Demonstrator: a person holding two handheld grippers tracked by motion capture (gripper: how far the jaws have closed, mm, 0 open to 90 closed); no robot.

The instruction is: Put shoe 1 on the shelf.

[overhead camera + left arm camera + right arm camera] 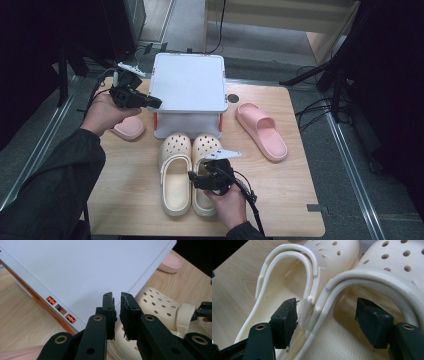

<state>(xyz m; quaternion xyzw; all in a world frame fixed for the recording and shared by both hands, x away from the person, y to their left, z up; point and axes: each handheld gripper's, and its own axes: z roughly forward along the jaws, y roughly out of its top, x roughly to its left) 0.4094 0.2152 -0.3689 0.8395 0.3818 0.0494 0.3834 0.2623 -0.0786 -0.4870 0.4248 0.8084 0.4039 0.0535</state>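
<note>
Two cream clogs lie side by side at the table's middle, one to the left (175, 175) and one to the right (206, 147). My right gripper (195, 177) is open above their heels. In the right gripper view (327, 317) one jaw sits inside the left clog (287, 277) and the other inside the right clog (387, 265), straddling their touching sides and heel straps. My left gripper (156, 103) hovers at the front left corner of a white lidded box (188, 82). Its jaws (117, 307) are shut to a thin slit over the lid (82, 267), hiding the corner.
A pink slide (261, 131) lies to the right of the box, and another pink slide (128, 128) lies at its left under my left hand. The box has orange latches (51, 300). Bare wood (290, 195) spans the front right of the table.
</note>
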